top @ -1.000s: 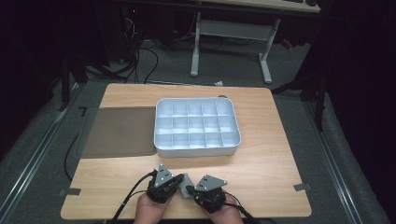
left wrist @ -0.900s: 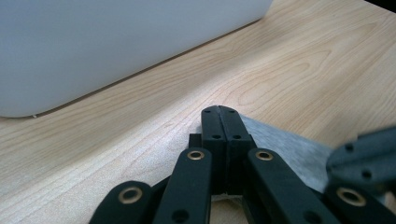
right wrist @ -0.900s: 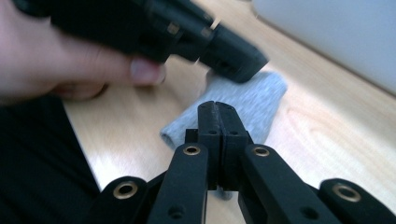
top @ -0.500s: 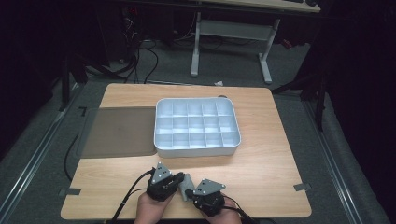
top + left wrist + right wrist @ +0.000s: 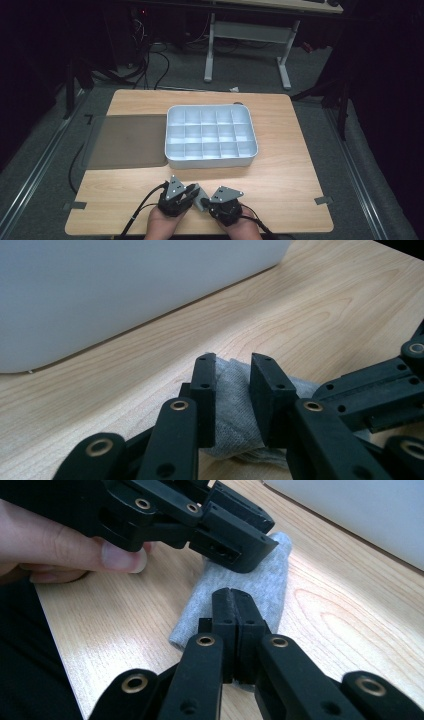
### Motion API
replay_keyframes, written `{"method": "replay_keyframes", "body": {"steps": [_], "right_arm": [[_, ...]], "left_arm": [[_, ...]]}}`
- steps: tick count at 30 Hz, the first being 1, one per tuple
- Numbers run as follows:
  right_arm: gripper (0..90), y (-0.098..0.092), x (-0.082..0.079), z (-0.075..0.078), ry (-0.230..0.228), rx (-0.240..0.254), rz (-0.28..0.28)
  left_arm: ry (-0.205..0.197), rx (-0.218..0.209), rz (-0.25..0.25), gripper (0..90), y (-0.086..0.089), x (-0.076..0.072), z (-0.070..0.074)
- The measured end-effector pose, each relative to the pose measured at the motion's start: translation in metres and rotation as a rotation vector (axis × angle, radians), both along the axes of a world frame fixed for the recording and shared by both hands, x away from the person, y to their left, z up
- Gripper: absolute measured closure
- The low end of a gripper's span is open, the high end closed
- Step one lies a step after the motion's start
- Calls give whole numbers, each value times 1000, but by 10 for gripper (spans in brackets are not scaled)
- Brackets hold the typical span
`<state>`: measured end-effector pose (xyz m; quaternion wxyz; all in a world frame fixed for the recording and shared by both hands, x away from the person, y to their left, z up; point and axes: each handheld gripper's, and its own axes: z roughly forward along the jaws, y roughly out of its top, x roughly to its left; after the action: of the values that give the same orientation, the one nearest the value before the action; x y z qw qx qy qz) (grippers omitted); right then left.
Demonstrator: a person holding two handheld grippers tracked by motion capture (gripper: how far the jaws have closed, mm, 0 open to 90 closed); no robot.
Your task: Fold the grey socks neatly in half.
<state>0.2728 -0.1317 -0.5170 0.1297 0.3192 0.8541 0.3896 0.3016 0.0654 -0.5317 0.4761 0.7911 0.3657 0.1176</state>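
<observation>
1. Two grippers meet over one thing: a small grey cloth roll point(image 5: 260, 587) lies on the tabletop point(image 5: 280, 170) at your near edge, between your hands and just in front of the white divided tray point(image 5: 210, 135).
2. Your left gripper point(image 5: 232, 382) has the roll between its jaws. They have just been opening, so they now stand partly apart, and the cloth bulges up in the gap. In the left gripper view the pads seem to lie along the cloth, not to squeeze it; I judge the hold as released.
3. Your right gripper point(image 5: 234, 605) has its jaws pressed fully together. They point at the near end of the roll, and I cannot tell if a fold of cloth is pinched under the tips.
4. The relation that matters: in the right gripper view the long axis of the roll runs away from the right jaws, almost in line with them, and the left jaws cross it at the far end.
5. In my judgement both hands are equally near, so the next grasp depends on turning one gripper across this axis.
</observation>
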Motion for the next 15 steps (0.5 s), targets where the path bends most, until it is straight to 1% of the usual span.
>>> {"method": "replay_keyframes", "body": {"steps": [2, 3, 4, 7, 8, 10, 11, 12, 14, 15], "right_arm": [[871, 0, 0, 3, 13, -6, -6], [871, 0, 0, 3, 13, -6, -6], [844, -1, 0, 6, 16, -2, -4], [777, -3, -2, 13, 24, 27, -35], [726, -4, -1, 15, 31, 36, -43], [645, -5, 1, 16, 56, 47, -66], [576, -5, 6, 15, 98, 56, -81], [576, -5, 6, 15, 98, 56, -81], [533, -3, 10, 13, 123, 58, -96], [515, -3, 12, 12, 131, 62, -94]], "left_arm": [[7, -3, -2, 730, 0, 0, 0], [8, -2, -3, 730, 1, 1, 0], [8, 0, -5, 731, 0, 1, 0], [-3, 7, -5, 730, -1, 0, 0], [-7, 10, -5, 730, -1, -1, 0], [-9, 13, -5, 729, -2, -1, 0], [-9, 13, -4, 728, -2, -1, 0], [-10, 14, -4, 728, -2, -1, 0], [-10, 16, -3, 727, -2, -1, 0], [-10, 14, -3, 726, -2, -1, 0]]}}
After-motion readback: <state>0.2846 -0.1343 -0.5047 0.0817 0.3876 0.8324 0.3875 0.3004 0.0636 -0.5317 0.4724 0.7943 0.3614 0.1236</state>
